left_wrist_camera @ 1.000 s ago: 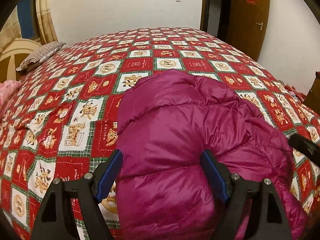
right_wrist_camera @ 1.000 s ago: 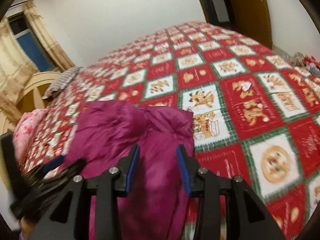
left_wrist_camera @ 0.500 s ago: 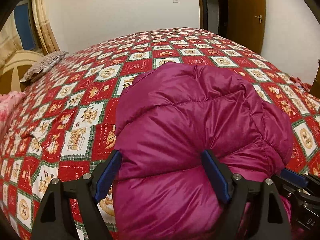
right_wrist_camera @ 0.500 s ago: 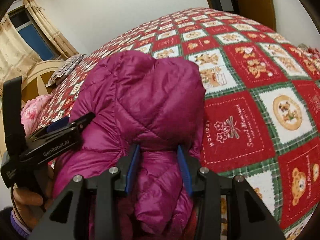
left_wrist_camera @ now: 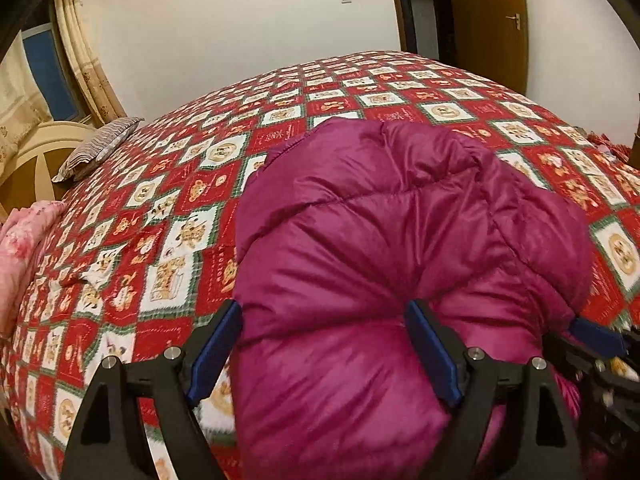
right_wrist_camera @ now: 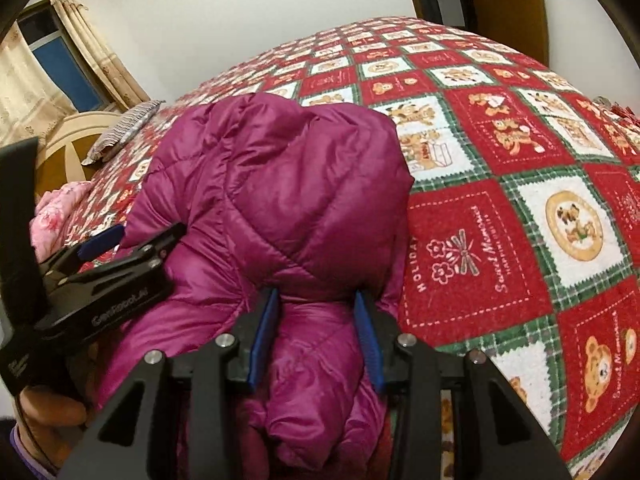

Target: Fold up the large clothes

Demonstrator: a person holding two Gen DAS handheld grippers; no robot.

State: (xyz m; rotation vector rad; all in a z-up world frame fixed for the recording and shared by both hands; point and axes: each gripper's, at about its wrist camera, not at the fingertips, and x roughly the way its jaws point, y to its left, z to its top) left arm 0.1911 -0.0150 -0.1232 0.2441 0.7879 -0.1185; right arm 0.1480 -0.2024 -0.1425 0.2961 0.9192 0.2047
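Note:
A magenta puffer jacket (left_wrist_camera: pixel 400 220) lies bunched in a thick fold on the bed's red teddy-bear quilt (left_wrist_camera: pixel 168 216). My left gripper (left_wrist_camera: pixel 322 308) stands wide, shut on a fat roll of the jacket's near edge, with both blue pads pressed into the fabric. My right gripper (right_wrist_camera: pixel 316 294) is shut on a narrower bunch of the same jacket (right_wrist_camera: pixel 280 184), near its right side. In the right wrist view the left gripper (right_wrist_camera: pixel 140 240) shows at the left, held by a hand (right_wrist_camera: pixel 48 404). The right gripper's blue pad tip (left_wrist_camera: pixel 596 336) peeks in at the left wrist view's lower right.
A striped pillow (left_wrist_camera: pixel 96 152) and pink bedding (left_wrist_camera: pixel 24 248) lie by the cream headboard (left_wrist_camera: pixel 36 152) at the left. The quilt (right_wrist_camera: pixel 520 200) stretches beyond and to the right of the jacket. A wooden door (left_wrist_camera: pixel 500 20) and white wall stand behind the bed.
The jacket's upper part has come over toward me and now bulges higher and closer in both views. The right gripper has dropped lower and nearer the left one. Both grips stay.

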